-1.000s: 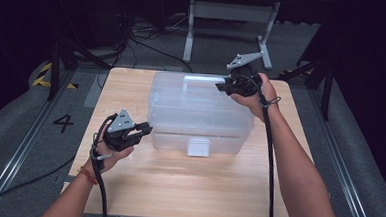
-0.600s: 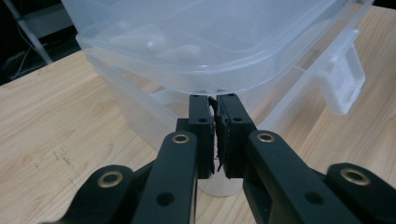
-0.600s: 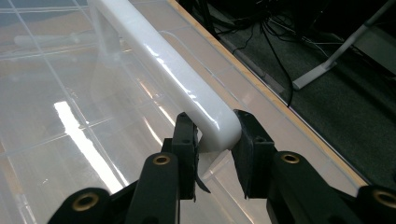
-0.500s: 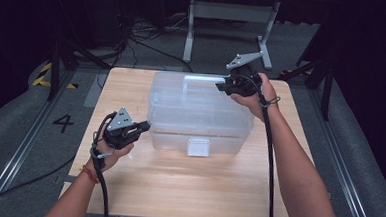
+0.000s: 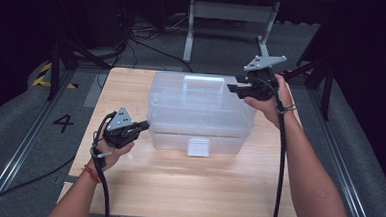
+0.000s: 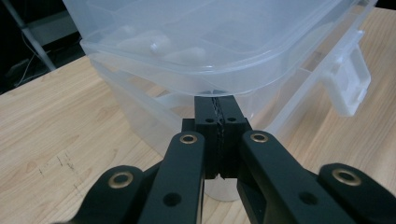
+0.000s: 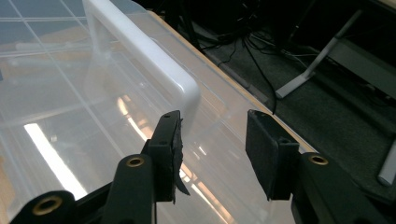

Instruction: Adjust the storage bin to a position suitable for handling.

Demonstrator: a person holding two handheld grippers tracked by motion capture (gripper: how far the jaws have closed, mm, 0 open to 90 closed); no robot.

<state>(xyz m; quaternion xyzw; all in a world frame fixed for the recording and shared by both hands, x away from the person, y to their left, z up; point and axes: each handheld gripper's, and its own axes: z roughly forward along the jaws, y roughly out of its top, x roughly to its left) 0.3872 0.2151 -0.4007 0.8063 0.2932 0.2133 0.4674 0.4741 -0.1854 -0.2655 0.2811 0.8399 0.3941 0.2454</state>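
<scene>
Left hand-held gripper (image 6: 218,100) closed at clear lidded box (image 5: 200,114); right hand-held gripper (image 7: 212,135) opening, empty, over lid.

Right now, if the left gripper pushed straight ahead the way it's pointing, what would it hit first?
The left gripper, jaws shut, points at the clear plastic box. It would meet the box's side wall just under the overhanging lid rim almost at once; its tips look nearly touching already, though depth is hard to judge.

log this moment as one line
left gripper: shut at box rim | right gripper: jaws just opening, empty, by handle
</scene>
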